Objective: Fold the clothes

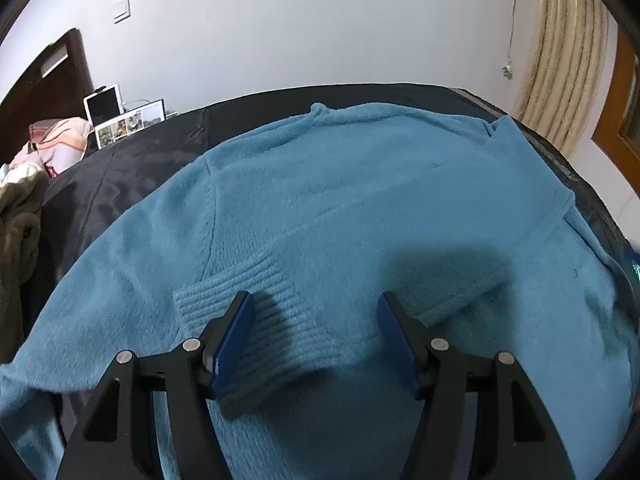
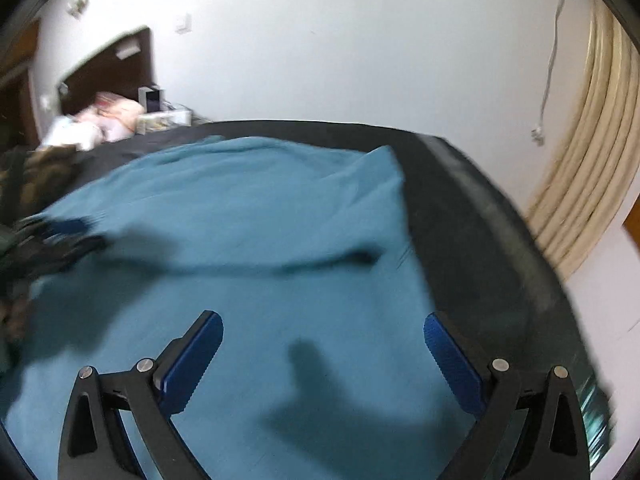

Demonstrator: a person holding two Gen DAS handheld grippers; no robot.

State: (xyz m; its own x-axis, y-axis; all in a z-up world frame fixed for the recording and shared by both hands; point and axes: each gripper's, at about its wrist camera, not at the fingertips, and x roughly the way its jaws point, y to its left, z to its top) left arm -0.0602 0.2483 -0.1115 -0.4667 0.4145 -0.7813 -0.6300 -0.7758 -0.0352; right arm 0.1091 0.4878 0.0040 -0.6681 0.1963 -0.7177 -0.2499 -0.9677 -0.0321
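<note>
The blue sweater (image 1: 360, 208) lies flat on the dark bed (image 1: 132, 176). The left hand-held gripper (image 1: 316, 304) is released, its cuff (image 1: 256, 320) lying between the fingers. The right hand-held gripper (image 2: 322, 326), blurry, looks released too, just above the sweater.

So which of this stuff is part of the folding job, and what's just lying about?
Job:
- blue sweater, ribbed cuff folded onto its body
- left gripper, open over the cuff
- right gripper, open above the sweater

Lying about:
- olive garment
- pink bedding
- tablet
- photo frame
- curtain
</note>
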